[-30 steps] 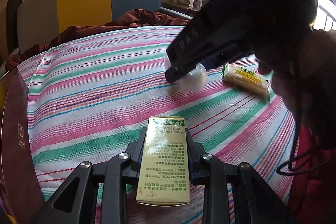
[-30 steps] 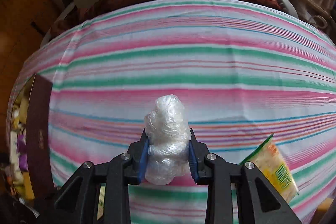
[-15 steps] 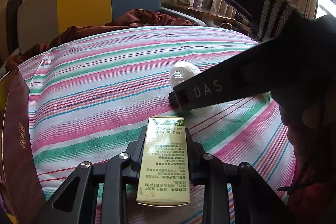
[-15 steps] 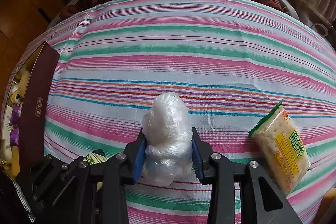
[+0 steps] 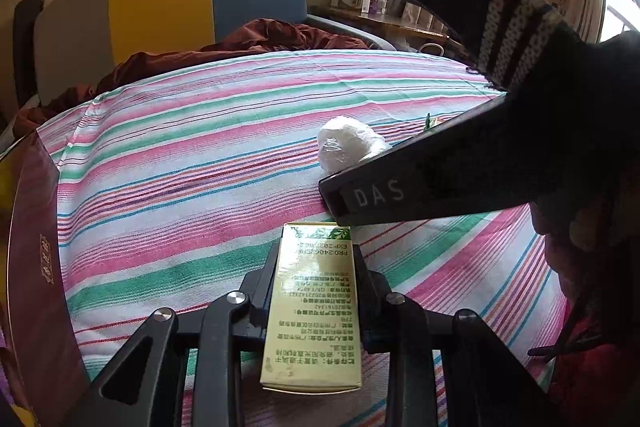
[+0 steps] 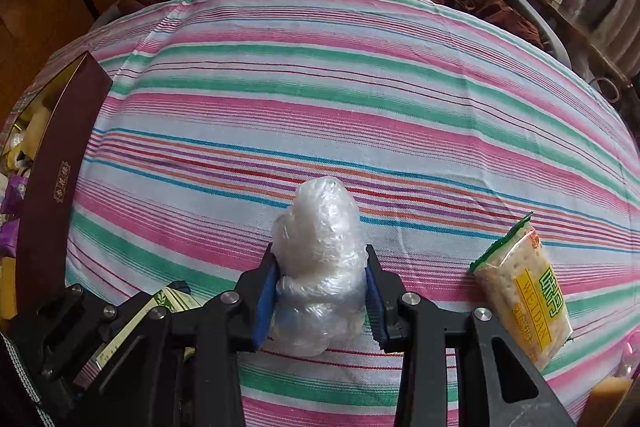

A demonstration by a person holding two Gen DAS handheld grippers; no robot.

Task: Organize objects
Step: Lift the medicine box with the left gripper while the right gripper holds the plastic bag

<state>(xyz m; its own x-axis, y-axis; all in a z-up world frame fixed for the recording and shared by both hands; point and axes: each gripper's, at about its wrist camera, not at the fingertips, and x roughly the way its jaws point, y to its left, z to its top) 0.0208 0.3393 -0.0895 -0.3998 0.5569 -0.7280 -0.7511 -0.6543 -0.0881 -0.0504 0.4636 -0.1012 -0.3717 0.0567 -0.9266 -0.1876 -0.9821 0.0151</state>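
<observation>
Striped bedcover (image 6: 320,75): right gripper (image 6: 320,301), pinching wrapped bundle (image 6: 320,247), is nearing left gripper (image 5: 316,301) clamping green carton (image 5: 314,311); apparently heading boxward.

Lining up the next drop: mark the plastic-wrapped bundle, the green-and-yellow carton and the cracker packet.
plastic-wrapped bundle (image 6: 320,259): right wrist view, middle of the wrap.
green-and-yellow carton (image 5: 316,311): left wrist view, printed top face.
cracker packet (image 6: 528,291): right wrist view, yellow label.

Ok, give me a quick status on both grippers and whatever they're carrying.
Left gripper shut on yellow-green carton. Right gripper shut on plastic-wrapped bundle. Cracker packet loose on striped cloth; maroon box at left, path open.
</observation>
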